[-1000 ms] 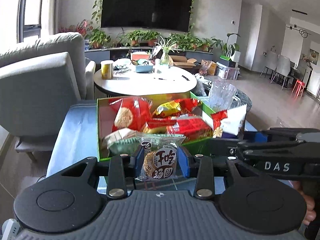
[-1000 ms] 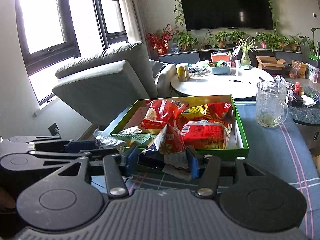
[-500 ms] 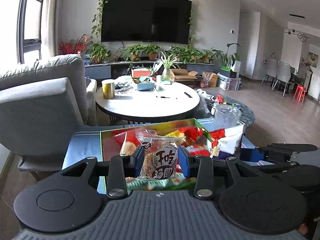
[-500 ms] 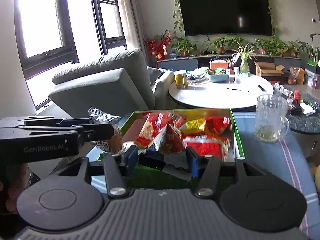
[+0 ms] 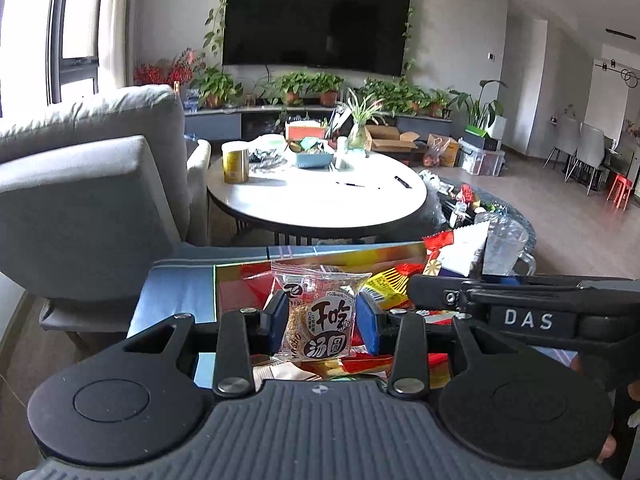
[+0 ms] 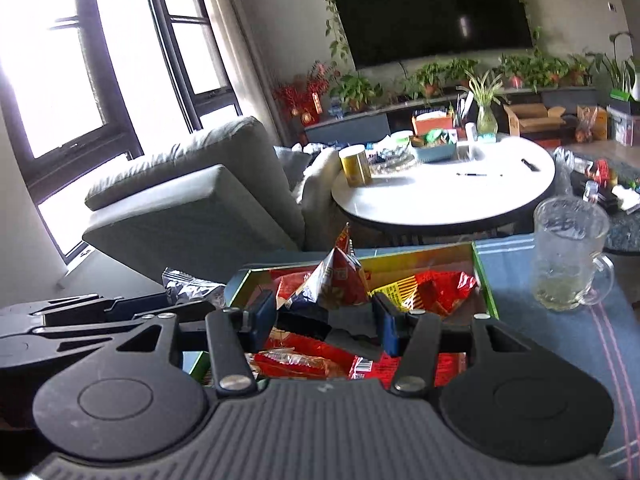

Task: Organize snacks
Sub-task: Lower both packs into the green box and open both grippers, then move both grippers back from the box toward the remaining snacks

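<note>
While your left gripper point(image 5: 322, 322) clamps the clear-wrapped round cookie packet point(image 5: 320, 320) and your right gripper point(image 6: 325, 322) clamps the triangular red-and-blue foil pouch point(image 6: 334, 284), both above the green-rimmed snack tray point(image 6: 484, 280), most snacks sit inside; these two remain to place.

Clear cookie packet point(image 5: 319, 316) with black-and-white round label is clamped between blue pads point(image 5: 366, 322). Red-orange-navy triangular pouch point(image 6: 331, 286) is seen between right-gripper pads. Beyond: green-rimmed tray point(image 6: 486, 280) with red and yellow wrappers point(image 6: 424, 288); blue cloth with pink-white stripes point(image 6: 608, 340).
</note>
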`<action>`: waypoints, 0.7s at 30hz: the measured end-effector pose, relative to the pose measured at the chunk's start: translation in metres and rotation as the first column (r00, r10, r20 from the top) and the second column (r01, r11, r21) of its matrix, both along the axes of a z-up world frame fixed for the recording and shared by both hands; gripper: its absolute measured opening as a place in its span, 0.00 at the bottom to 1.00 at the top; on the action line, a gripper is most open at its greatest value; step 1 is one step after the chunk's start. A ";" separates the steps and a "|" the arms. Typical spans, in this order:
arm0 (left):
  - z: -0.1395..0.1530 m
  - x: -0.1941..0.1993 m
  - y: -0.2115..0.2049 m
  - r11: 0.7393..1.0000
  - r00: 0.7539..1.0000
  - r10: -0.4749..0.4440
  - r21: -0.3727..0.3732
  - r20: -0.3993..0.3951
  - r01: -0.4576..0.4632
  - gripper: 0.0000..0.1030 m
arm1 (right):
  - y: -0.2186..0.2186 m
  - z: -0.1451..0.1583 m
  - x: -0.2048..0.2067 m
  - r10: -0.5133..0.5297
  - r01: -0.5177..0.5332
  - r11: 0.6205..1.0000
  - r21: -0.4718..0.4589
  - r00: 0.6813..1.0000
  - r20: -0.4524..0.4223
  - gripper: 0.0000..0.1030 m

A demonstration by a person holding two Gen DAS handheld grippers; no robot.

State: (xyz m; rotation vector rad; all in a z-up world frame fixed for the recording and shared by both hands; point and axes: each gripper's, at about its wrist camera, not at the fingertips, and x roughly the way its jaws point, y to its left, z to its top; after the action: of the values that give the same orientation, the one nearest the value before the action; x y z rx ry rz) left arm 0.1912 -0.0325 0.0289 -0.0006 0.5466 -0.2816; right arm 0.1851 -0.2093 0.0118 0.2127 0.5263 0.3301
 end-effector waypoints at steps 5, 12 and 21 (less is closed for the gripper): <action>-0.009 0.018 0.000 1.000 1.000 0.009 -0.005 -0.013 -0.009 0.33 | 0.003 -0.010 0.014 -0.013 0.013 1.000 0.004 0.999 -0.036 0.67; -0.012 0.031 0.007 0.999 0.999 0.041 -0.023 -0.014 -0.041 0.33 | 0.003 -0.014 0.030 -0.023 0.026 0.998 0.065 0.999 -0.050 0.67; -0.018 0.016 0.013 0.999 0.998 0.047 -0.013 -0.037 -0.047 0.39 | -0.005 -0.012 0.013 -0.026 0.031 0.996 0.087 0.998 -0.057 0.67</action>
State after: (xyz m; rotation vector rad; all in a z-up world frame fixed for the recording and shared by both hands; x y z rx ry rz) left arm 0.2074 -0.0198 0.0114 -0.0322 0.5806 -0.2400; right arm 0.1978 -0.2139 0.0003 0.3147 0.5643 0.3206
